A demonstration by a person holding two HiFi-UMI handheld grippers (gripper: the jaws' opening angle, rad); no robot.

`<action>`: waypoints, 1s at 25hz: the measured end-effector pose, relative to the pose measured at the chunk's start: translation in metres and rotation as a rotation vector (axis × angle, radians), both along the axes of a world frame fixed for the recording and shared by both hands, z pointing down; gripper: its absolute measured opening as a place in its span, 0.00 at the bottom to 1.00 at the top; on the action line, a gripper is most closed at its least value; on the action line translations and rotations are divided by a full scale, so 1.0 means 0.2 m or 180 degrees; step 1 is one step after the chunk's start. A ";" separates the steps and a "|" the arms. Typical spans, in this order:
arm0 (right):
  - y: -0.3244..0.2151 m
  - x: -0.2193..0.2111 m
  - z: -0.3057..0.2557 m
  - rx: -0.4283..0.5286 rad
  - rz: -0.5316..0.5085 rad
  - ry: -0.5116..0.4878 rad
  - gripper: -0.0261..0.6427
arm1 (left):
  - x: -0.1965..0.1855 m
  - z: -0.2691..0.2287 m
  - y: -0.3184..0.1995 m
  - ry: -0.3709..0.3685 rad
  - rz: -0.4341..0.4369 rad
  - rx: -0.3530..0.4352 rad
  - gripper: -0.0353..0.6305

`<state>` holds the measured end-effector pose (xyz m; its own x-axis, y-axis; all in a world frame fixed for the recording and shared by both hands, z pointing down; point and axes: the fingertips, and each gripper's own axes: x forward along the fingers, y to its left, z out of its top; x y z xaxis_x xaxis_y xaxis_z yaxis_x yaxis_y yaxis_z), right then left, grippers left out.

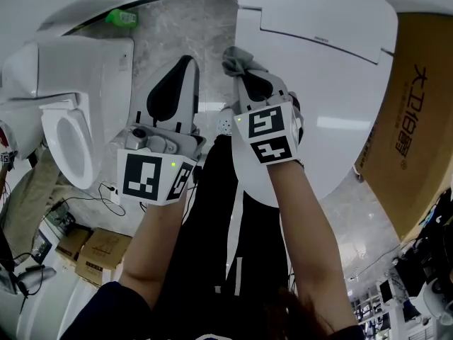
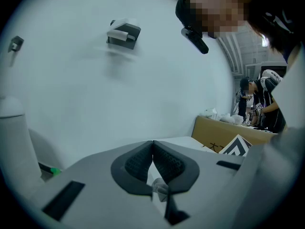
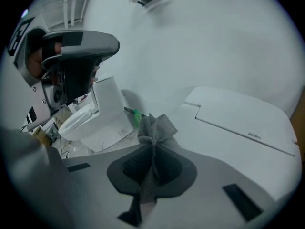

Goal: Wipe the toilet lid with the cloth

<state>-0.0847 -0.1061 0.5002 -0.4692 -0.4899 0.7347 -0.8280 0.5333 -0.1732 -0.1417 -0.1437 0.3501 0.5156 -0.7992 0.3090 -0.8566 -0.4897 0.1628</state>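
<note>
- At the left edge of the head view stands a second white toilet (image 1: 67,129) with its seat down. Small cardboard boxes (image 1: 99,250) lie on the floor in the lower left corner.
- A small green object (image 1: 122,18) lies on the marbled floor at the upper left.
- Left of centre, the left gripper (image 1: 185,66) is held over the floor, beside the lid and not on it. In the left gripper view (image 2: 152,149) its dark ribbed pads meet tip to tip with nothing clamped between them.
- Just right of centre, the right gripper (image 1: 244,75) points at the lid's left edge. In the right gripper view (image 3: 152,151) its jaws are pressed together on the grey cloth (image 3: 155,128). The cloth runs down between the pads and bunches up in a ruffle past the tips.
- In the head view the cloth (image 1: 239,61) sits at the left edge of the toilet lid (image 1: 333,69). Whether the two touch cannot be told.
- The lid, white, closed and glossy, fills the upper right.
- A large brown cardboard box (image 1: 417,119) stands along the right edge.
</note>
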 end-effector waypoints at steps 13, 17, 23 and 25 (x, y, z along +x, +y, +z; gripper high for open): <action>0.06 0.02 0.00 -0.0002 -0.0259 0.0036 0.09 | 0.06 0.01 0.00 0.0001 0.0045 -0.0019 0.08; 0.09 0.13 0.00 0.0015 -0.0129 -0.0002 0.09 | 0.09 0.00 -0.01 0.0005 0.0083 -0.0015 0.08; 0.12 0.59 0.02 0.0065 0.0492 0.0033 0.09 | 0.11 0.01 -0.02 0.0013 0.0122 -0.0018 0.08; 0.14 0.82 0.04 0.0062 0.0749 0.0107 0.09 | 0.12 0.01 -0.02 0.0021 0.0126 -0.0020 0.08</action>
<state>0.0795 -0.0775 0.5079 -0.3158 -0.5971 0.7374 -0.9350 0.3279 -0.1349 -0.1176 -0.1478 0.3525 0.5489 -0.7761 0.3105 -0.8354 -0.5222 0.1715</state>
